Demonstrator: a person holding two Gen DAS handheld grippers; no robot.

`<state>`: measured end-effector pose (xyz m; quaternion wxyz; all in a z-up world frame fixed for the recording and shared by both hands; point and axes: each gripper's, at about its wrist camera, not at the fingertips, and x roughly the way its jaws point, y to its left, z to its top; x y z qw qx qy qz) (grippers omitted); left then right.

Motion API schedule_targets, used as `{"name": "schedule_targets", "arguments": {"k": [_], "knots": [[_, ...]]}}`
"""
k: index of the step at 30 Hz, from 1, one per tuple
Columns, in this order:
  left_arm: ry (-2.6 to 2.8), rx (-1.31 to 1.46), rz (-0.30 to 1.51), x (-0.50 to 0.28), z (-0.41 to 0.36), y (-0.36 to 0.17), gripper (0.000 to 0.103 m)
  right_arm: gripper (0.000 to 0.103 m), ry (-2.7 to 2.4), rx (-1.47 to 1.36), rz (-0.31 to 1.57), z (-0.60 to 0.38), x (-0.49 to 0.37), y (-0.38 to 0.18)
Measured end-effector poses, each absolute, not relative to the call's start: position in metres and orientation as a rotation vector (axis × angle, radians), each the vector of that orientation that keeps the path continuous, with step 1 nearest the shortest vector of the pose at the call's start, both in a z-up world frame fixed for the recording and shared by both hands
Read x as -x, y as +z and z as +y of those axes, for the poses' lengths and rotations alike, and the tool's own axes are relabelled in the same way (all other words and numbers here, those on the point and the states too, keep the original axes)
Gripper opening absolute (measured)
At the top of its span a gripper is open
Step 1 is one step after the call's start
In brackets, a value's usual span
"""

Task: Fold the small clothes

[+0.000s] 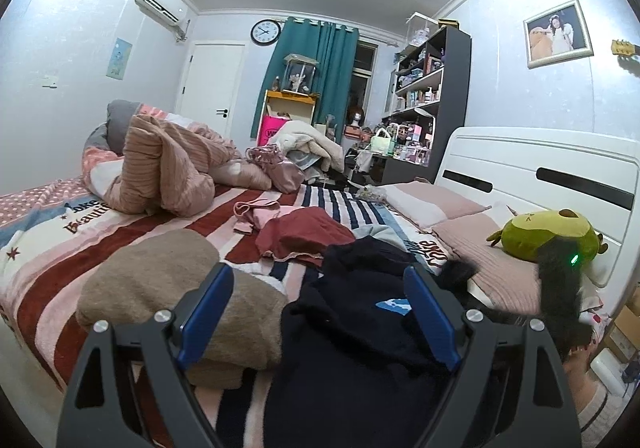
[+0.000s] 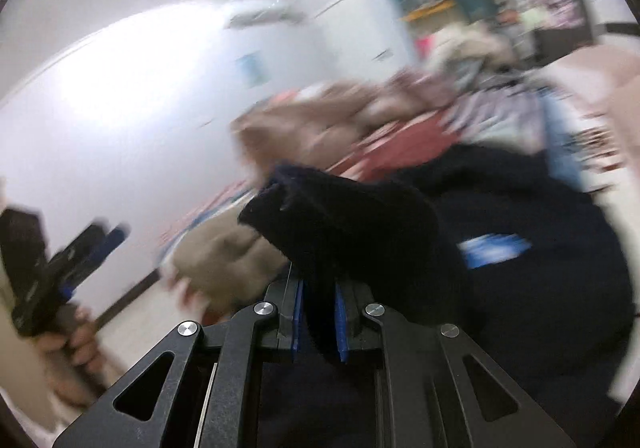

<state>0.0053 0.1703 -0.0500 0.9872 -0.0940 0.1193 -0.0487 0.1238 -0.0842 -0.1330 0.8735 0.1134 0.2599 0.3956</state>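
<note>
Pinching a bunched edge of the navy garment (image 2: 352, 224) between the right gripper (image 2: 319, 322) pads, probably to lift it off the bed (image 1: 60, 260) and shake it flat for folding. Left gripper (image 1: 318, 322) fingers spread wide, gripping nothing, hovering over the same garment beside a tan piece (image 1: 160, 280), likely ready to take a 2nd corner. Right view heavily smeared; garment type and shape hard to make out, lower part cut off.
</note>
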Motion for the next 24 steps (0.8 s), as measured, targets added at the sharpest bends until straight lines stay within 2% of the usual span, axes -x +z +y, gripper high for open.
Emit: {"name": "schedule_targets", "arguments": {"k": [7, 10, 12, 15, 17, 20, 24], "knots": [[-0.1, 0.198, 0.263, 0.001, 0.183, -0.059, 0.084, 0.008, 0.897, -0.06, 0.724, 0.002, -0.124, -0.197], [-0.107, 0.186, 0.281, -0.001, 0.183, -0.065, 0.084, 0.013, 0.893, -0.05, 0.784, 0.008, -0.125, -0.212], [-0.123, 0.182, 0.303, -0.005, 0.182, -0.07, 0.085, 0.019, 0.894, -0.074, 0.814, 0.001, -0.122, -0.211], [-0.162, 0.179, 0.345, -0.015, 0.181, -0.082, 0.085, 0.039, 0.908, -0.138, 0.773, -0.027, -0.109, -0.194], [-0.182, 0.181, 0.39, -0.024, 0.18, -0.095, 0.085, 0.061, 0.866, -0.176, 0.715, -0.06, -0.093, -0.179], [-0.177, 0.186, 0.469, -0.041, 0.176, -0.119, 0.085, 0.071, 0.718, -0.211, 0.658, -0.12, -0.072, -0.166], [-0.235, 0.186, 0.557, -0.061, 0.164, -0.148, 0.085, 0.074, 0.502, -0.178, 0.665, -0.192, -0.052, -0.172]]}}
